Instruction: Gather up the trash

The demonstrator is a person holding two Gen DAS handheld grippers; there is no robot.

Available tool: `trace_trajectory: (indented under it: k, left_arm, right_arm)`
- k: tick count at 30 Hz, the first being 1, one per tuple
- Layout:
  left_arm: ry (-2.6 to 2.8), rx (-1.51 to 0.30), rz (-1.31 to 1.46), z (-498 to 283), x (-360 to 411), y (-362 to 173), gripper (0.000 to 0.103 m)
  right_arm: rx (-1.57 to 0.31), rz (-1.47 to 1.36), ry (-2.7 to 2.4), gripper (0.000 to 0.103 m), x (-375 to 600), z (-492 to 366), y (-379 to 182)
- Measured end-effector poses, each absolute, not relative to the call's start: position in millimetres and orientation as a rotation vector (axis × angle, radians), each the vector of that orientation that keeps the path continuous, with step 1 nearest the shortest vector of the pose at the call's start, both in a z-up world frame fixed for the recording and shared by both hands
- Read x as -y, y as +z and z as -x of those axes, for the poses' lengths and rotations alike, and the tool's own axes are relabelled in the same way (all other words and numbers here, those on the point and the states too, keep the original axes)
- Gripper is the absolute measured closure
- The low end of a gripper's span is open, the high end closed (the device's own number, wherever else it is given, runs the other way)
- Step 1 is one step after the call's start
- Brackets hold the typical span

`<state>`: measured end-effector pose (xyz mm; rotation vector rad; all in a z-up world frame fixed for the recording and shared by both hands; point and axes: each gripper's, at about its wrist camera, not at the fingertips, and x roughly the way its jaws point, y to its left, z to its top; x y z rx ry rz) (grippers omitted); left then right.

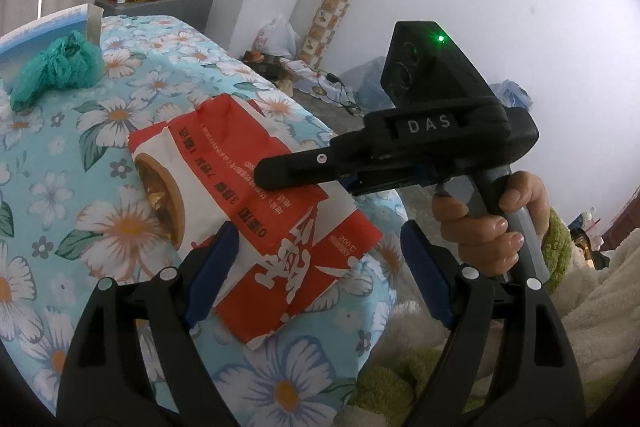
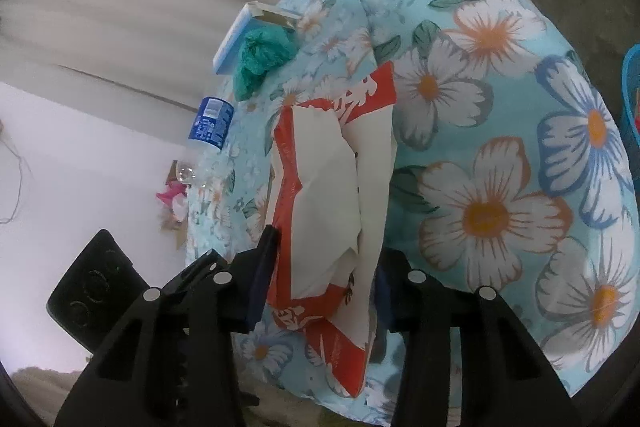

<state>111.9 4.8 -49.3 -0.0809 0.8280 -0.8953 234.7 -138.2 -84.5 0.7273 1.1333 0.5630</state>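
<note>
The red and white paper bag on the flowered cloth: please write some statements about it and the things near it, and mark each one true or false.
1. The red and white paper bag lies on a flowered cloth. True.
2. The right gripper has the bag between its fingers. True.
3. The left gripper is shut tight on the bag. False: its jaws stand wide open around the bag's near end.
4. A crumpled green plastic bag lies further back on the cloth. True.
5. The plastic bottle has a red label. False: the label is blue.
6. The green bag lies on top of the paper bag. False: they lie apart.
</note>
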Motion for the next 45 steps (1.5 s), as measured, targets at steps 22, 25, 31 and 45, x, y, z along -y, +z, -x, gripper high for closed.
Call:
trace_trajectory:
  k: [22, 25, 31, 45]
  left_arm:
    - [-0.757, -0.813, 0.103, -108, -32, -25, 0.024]
    - [-0.698, -0.784, 0.107, -109, -48, -15, 0.024]
    - [-0.595, -0.745, 0.148, -123, -77, -2, 0.024]
    - [-0.53, -0.759, 0.217, -154, -84, -4, 0.024]
  right_arm:
    - [-1.068, -0.979, 0.649, 0.067, 175, -223, -101]
    - [-1.064, -0.991, 0.668, 0.067, 177, -222, -100]
    - [-1.069, -1.048, 0.696, 0.067, 187, -223, -109]
    - [-0.939, -1.175, 0.652, 0.068, 259, -193, -107]
